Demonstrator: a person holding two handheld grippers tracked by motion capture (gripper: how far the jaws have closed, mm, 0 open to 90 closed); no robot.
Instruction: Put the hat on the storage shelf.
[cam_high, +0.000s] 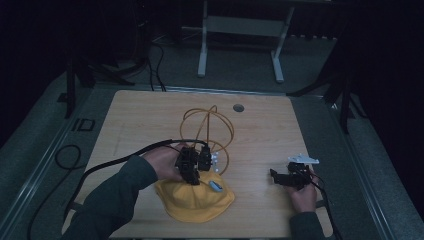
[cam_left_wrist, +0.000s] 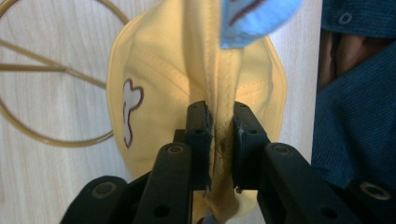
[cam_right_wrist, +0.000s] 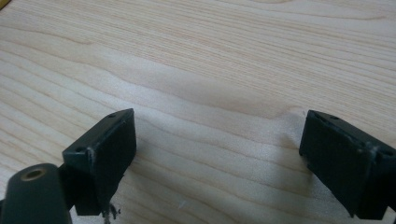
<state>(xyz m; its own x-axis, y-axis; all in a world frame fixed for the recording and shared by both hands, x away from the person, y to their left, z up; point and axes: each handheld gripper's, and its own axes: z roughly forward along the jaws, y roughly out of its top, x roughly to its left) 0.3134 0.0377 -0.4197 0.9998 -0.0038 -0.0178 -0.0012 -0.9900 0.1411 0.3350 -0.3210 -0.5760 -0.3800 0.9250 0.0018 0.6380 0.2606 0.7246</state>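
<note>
The left tool (cam_left_wrist: 219, 126) is closed on a fold of the yellow cap (cam_left_wrist: 159, 79), which lies on the counter (cam_high: 260, 130) near the person's edge. The pinched ridge runs straight away from the jaws. The wire frame (cam_high: 207, 132) stands just behind the cap, so the cap probably must go up and forward to reach it. The right tool (cam_right_wrist: 217, 140) rests well apart, wide open and empty. Nothing stands between cap and frame.
</note>
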